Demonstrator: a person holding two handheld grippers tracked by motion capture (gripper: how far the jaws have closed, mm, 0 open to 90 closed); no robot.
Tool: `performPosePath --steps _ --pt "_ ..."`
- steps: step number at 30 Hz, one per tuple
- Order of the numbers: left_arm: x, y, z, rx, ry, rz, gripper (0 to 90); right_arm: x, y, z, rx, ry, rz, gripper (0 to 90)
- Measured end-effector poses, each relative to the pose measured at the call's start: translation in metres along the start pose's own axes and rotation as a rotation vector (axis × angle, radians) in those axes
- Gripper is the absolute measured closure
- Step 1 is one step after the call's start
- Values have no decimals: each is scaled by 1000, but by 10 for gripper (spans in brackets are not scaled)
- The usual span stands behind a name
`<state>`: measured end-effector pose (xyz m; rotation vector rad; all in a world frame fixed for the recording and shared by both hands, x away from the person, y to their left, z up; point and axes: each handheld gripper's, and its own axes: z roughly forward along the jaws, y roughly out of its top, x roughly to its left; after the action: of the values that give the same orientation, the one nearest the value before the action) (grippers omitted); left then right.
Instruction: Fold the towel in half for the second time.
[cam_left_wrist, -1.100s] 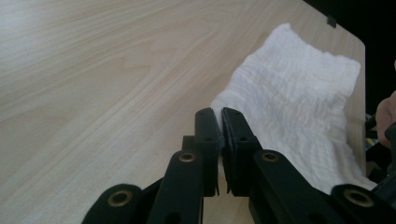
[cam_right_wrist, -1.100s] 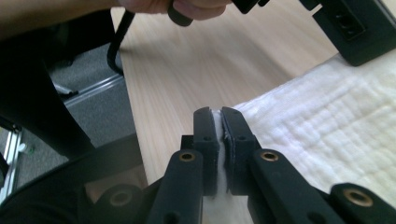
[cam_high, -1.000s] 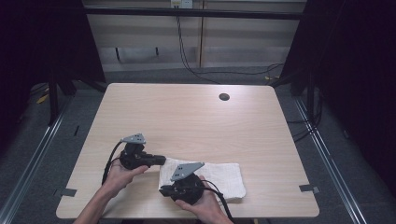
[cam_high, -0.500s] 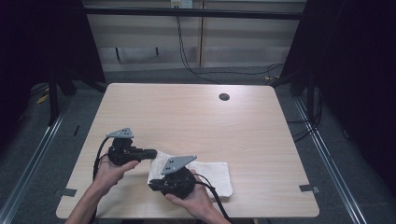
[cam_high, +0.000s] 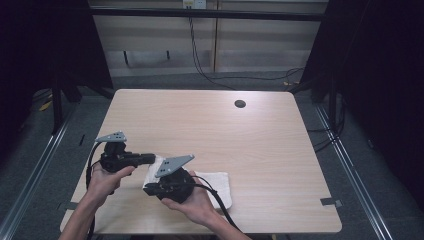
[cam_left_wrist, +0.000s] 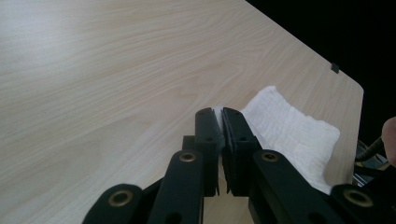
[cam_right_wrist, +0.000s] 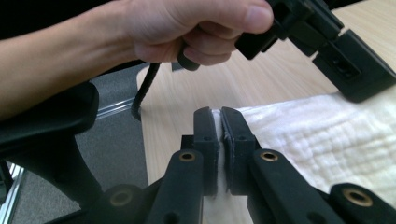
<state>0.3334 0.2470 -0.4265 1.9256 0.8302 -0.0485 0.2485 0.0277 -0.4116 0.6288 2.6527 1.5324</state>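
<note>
A white towel (cam_high: 216, 183) lies near the table's front edge, with its left end lifted. In the left gripper view my left gripper (cam_left_wrist: 218, 113) is shut on a corner of the towel (cam_left_wrist: 292, 135), and white cloth shows between the jaws. My right gripper (cam_right_wrist: 217, 113) is shut on another corner of the towel (cam_right_wrist: 327, 135), nearer the front edge. From above, the left gripper (cam_high: 153, 159) points right and the right gripper (cam_high: 146, 190) points left, close together over the towel's left end. The person's hand (cam_right_wrist: 187, 28) with the left gripper shows beyond the right jaws.
The light wooden table (cam_high: 200, 125) has a small dark round hole (cam_high: 240, 104) at the back right. A black tape mark (cam_high: 330, 202) sits at the front right corner. Cables trail from both grippers toward the front edge. Dark floor and metal rails surround the table.
Both hands have moved left and risen a little, still shut on the towel. The towel has been dragged left with them and its left end has lifted.
</note>
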Motion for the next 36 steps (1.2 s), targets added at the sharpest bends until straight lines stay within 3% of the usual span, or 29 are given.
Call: performPosePath --steps 12,18,28,32,36 --pt "-7 8 -18 -35 26 19 858 7 21 -1 -78 31 -4 855" --pt "-11 8 -2 8 16 30 858 2 2 -8 -81 30 29 855" --pt "-22 19 16 14 5 49 858 -3 -1 -31 -97 12 40 854" --pt "-23 21 24 18 -8 44 858 -6 -8 -39 -88 -16 48 854" --pt "-28 27 37 49 -10 65 858 -8 -12 -49 -78 -44 63 854"
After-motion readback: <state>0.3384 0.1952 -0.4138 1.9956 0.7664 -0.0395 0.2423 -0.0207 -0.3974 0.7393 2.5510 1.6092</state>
